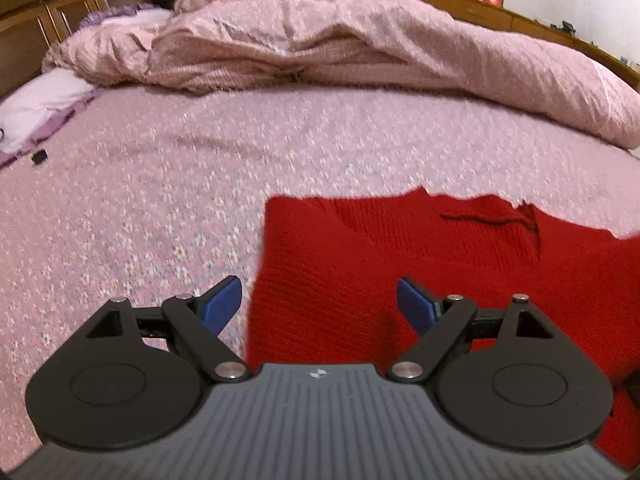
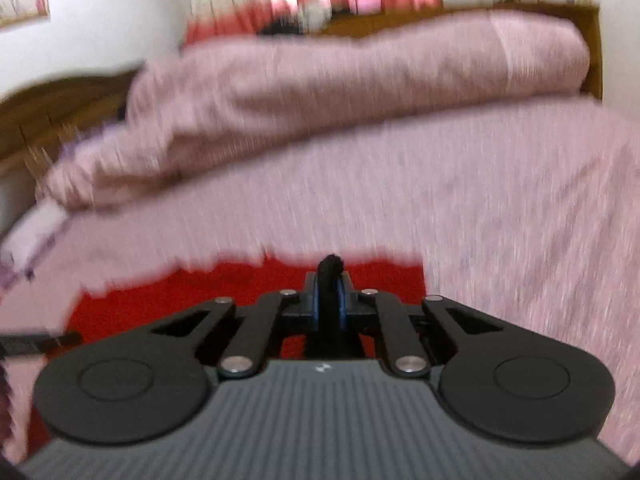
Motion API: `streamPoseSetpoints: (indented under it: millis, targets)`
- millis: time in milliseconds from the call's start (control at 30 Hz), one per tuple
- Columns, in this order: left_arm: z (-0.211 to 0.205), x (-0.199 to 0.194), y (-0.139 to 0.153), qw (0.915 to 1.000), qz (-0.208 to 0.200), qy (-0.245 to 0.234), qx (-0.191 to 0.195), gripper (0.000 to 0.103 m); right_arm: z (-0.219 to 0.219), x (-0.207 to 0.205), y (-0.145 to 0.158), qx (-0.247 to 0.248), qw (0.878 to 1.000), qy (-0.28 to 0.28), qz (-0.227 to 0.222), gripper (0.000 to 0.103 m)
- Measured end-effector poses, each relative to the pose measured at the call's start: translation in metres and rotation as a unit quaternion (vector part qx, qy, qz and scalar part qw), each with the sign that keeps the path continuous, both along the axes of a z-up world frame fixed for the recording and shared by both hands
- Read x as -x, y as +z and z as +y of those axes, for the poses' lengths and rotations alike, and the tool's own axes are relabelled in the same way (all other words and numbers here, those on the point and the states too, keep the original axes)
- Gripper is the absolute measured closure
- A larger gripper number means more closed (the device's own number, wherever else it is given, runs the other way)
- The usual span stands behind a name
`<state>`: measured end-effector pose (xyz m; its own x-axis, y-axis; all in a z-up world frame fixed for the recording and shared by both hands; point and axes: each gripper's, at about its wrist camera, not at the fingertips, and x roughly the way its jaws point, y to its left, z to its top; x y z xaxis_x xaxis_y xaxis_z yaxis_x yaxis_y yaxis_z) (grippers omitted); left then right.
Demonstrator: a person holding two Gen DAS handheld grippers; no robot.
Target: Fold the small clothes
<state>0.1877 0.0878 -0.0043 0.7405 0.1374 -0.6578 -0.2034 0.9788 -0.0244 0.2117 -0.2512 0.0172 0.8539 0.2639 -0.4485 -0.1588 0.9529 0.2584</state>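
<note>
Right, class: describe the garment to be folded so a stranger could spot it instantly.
Start at the bed's pink floral bedspread, below the heaped pink quilt. Spread flat on it lies the red knitted sweater. It is the only bright red thing among pale pinks.

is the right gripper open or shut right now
Shut. In the right wrist view, the right gripper has its blue pads pressed on a thin black thing; what that is, blur hides. The red knitted garment lies beneath.
</note>
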Motion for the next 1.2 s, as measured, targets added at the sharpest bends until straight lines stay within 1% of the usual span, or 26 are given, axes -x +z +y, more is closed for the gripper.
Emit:
streamPoseSetpoints:
  millis: [33, 67, 100, 167, 200, 233, 300, 333, 367, 400, 467, 533, 600, 667, 733, 800, 867, 967, 1033, 1100, 1133, 1167, 1200]
  targets:
    - [-0.001, -0.003, -0.002, 0.9999, 0.001, 0.004, -0.013, 0.015, -0.001, 0.003, 0.009, -0.006, 1.000, -0.009, -0.022, 0.091]
    - [-0.002, -0.006, -0.005, 0.9996, 0.007, 0.010, -0.026, 0.015, -0.001, 0.001, 0.013, -0.010, 0.999, -0.017, -0.031, 0.091]
    - [-0.002, -0.011, -0.010, 0.9991, 0.012, 0.016, -0.037, 0.015, -0.001, -0.004, 0.013, -0.012, 0.999, -0.027, -0.029, 0.091]
    - [0.000, -0.020, -0.022, 0.9981, 0.028, 0.029, -0.046, 0.015, -0.002, -0.020, 0.002, -0.006, 0.999, -0.039, -0.002, 0.091]
    - [0.003, -0.022, -0.026, 0.9981, 0.032, 0.032, -0.041, 0.014, -0.003, -0.030, -0.008, -0.003, 0.999, -0.045, 0.021, 0.091]
    - [0.006, -0.023, -0.029, 0.9985, 0.028, 0.035, -0.032, 0.013, -0.004, -0.041, -0.022, 0.002, 0.998, -0.049, 0.046, 0.091]
    - [0.009, -0.025, -0.030, 0.9985, 0.026, 0.037, -0.030, 0.010, -0.004, -0.055, -0.045, 0.021, 0.995, -0.058, 0.077, 0.089]
    - [0.010, -0.026, -0.031, 0.9985, 0.026, 0.036, -0.032, 0.010, -0.006, -0.057, -0.055, 0.025, 0.995, -0.061, 0.074, 0.088]
    - [0.011, -0.027, -0.031, 0.9985, 0.025, 0.035, -0.033, 0.009, -0.006, -0.056, -0.060, 0.028, 0.996, -0.066, 0.057, 0.087]
    - [0.011, -0.028, -0.031, 0.9985, 0.026, 0.033, -0.036, 0.009, -0.006, -0.055, -0.061, 0.034, 0.996, -0.065, 0.050, 0.086]
    - [0.011, -0.030, -0.031, 0.9984, 0.025, 0.030, -0.041, 0.009, -0.005, -0.054, -0.059, 0.035, 0.996, -0.065, 0.052, 0.084]
    - [0.010, -0.030, -0.029, 0.9984, 0.027, 0.031, -0.040, 0.009, -0.007, -0.055, -0.052, 0.028, 0.996, -0.060, 0.063, 0.082]
    - [0.010, -0.026, -0.022, 0.9983, 0.027, 0.029, -0.042, 0.009, -0.012, -0.051, -0.043, 0.016, 0.995, -0.061, 0.072, 0.080]
    - [0.008, -0.018, -0.014, 0.9982, 0.023, 0.025, -0.049, 0.009, -0.017, -0.042, -0.032, 0.014, 0.995, -0.071, 0.067, 0.079]
    - [0.007, -0.009, -0.006, 0.9982, 0.019, 0.018, -0.055, 0.009, -0.019, -0.027, -0.023, 0.022, 0.996, -0.073, 0.053, 0.075]
    - [0.005, 0.002, 0.002, 0.9978, 0.019, 0.015, -0.061, 0.009, -0.022, -0.012, -0.016, 0.021, 0.996, -0.074, 0.045, 0.067]
    - [0.005, 0.014, 0.007, 0.9978, 0.018, 0.014, -0.063, 0.009, -0.023, 0.003, -0.013, 0.016, 0.997, -0.065, 0.046, 0.066]
    - [0.004, 0.026, 0.009, 0.9977, 0.023, 0.017, -0.061, 0.009, -0.019, 0.018, -0.018, 0.017, 0.996, -0.049, 0.068, 0.066]
    - [0.003, 0.028, 0.003, 0.9969, 0.033, 0.019, -0.069, 0.009, -0.017, 0.020, -0.024, 0.017, 0.995, -0.043, 0.084, 0.066]
    - [0.003, 0.025, -0.007, 0.9949, 0.054, 0.027, -0.081, 0.009, -0.015, 0.019, -0.035, 0.026, 0.994, -0.049, 0.096, 0.065]
    - [0.004, 0.023, -0.011, 0.9944, 0.059, 0.032, -0.081, 0.009, -0.015, 0.018, -0.040, 0.029, 0.993, -0.051, 0.102, 0.065]
    - [0.006, 0.021, -0.015, 0.9946, 0.062, 0.036, -0.075, 0.009, -0.014, 0.016, -0.047, 0.032, 0.992, -0.054, 0.109, 0.063]
    - [0.009, 0.020, -0.019, 0.9949, 0.062, 0.042, -0.068, 0.009, -0.013, 0.016, -0.053, 0.032, 0.992, -0.062, 0.109, 0.055]
